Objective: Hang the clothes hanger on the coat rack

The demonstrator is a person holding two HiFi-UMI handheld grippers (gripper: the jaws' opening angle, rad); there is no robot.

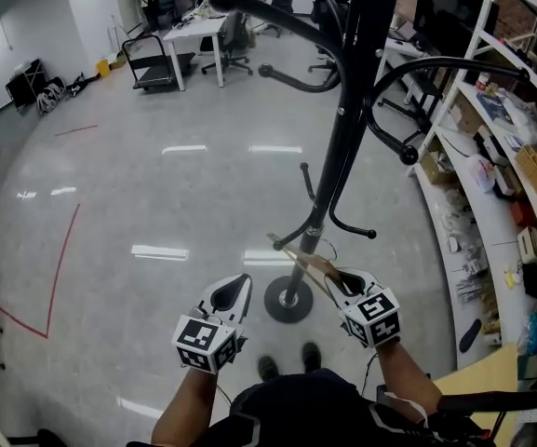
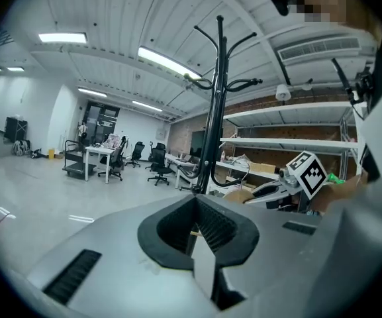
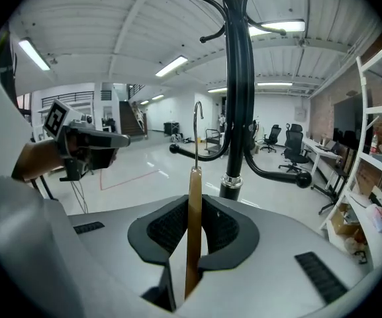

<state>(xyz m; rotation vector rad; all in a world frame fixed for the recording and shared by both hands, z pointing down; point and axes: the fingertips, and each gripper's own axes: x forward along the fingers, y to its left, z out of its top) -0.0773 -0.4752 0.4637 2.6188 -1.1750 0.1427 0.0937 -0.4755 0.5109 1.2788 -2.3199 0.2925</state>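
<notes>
The hanger (image 3: 194, 197) stands upright, clamped in the right tongs (image 3: 192, 207), its wire hook (image 3: 196, 114) above them, short of the coat rack (image 3: 237, 78) ahead. The left tongs (image 2: 196, 220), alongside, are closed on nothing. Gripped by a thin edge, the hanger might swivel and its hook miss an arm. No readable writing, only square markers (image 1: 376, 317).
</notes>
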